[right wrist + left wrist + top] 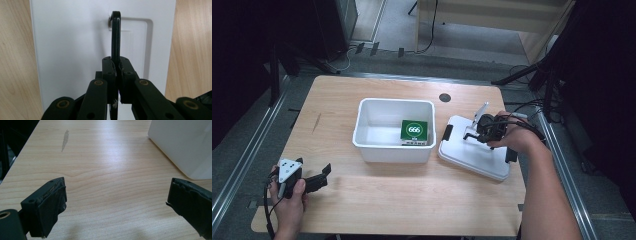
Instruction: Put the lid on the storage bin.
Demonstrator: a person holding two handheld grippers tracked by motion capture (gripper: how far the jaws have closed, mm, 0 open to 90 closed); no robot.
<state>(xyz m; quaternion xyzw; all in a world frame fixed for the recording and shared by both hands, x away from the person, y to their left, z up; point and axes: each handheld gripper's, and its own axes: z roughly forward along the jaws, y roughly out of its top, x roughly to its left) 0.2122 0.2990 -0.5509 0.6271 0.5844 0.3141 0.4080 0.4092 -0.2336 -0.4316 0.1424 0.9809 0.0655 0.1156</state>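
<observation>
we are gripping the lid [472, 152] handle [115, 35] with the right gripper [116, 68], lifting level toward the bin [394, 130]; left gripper [115, 202] jaws released.

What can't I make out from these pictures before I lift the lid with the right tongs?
- Lid, high view: its right side sits under the hand and the right tongs.
- Lid handle, right gripper view: its lower part is hidden between the shut pads.
- Green box in the white bin, high view: the small print is unreadable.
- White bin, left gripper view: cut off by the frame edge beyond the open left tongs.
</observation>
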